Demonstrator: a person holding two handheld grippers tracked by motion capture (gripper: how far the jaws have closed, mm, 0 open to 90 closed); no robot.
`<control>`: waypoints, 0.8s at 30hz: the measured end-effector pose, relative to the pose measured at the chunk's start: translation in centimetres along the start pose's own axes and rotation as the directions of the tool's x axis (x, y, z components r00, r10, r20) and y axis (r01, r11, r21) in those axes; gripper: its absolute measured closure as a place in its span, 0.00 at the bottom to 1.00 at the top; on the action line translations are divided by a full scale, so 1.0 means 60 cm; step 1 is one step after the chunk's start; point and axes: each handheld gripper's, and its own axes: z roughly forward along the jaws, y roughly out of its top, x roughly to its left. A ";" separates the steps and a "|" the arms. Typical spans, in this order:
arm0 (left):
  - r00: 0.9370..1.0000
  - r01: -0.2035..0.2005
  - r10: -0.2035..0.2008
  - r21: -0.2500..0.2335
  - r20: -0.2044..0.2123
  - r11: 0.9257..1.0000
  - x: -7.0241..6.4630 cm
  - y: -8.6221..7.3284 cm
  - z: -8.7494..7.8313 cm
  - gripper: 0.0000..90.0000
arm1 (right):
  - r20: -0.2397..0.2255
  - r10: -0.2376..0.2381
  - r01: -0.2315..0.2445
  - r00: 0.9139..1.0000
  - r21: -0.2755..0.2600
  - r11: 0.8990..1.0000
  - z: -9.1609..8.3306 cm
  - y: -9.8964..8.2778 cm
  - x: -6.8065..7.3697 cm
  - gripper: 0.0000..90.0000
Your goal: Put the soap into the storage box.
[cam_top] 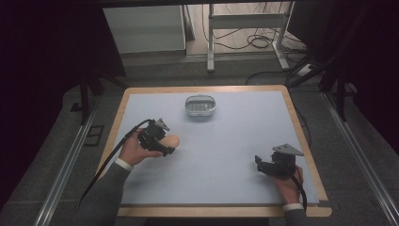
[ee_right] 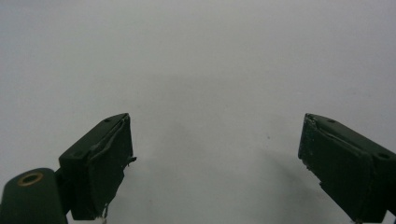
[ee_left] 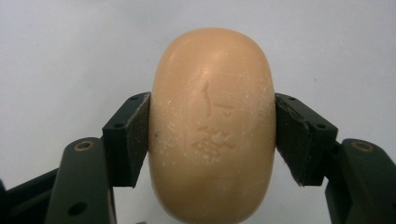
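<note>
A tan oval bar of soap [ee_left: 212, 126] with a stamped mark on its face is clamped between the black jaws of my left gripper [ee_left: 212, 135]. From above, the soap [cam_top: 172, 140] sticks out to the right of that left gripper [cam_top: 168, 145] at the left middle of the pale blue mat. A small grey soap dish [cam_top: 200, 105] sits beyond it, near the far edge. My right gripper [cam_top: 258, 163] rests at the near right. Seen from its own camera, the right gripper [ee_right: 215, 163] stands open, jaws wide apart over bare mat.
The pale blue mat [cam_top: 226, 150] covers a wooden-edged table [cam_top: 117, 117]. Beyond the far edge stand a white cabinet [cam_top: 143, 28] and a metal frame with cables [cam_top: 247, 33] on the floor.
</note>
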 end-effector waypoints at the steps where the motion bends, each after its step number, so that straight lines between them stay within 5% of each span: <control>1: 1.000 -0.003 0.003 0.000 -0.001 1.000 0.001 0.004 -0.001 0.37 | 0.000 0.000 0.000 1.000 0.000 1.000 0.000 0.000 0.000 0.11; 24: 1.000 -0.016 0.016 -0.009 -0.016 1.000 0.025 0.069 0.003 0.36 | -0.002 0.001 -0.001 1.000 0.000 1.000 0.000 0.000 0.000 0.11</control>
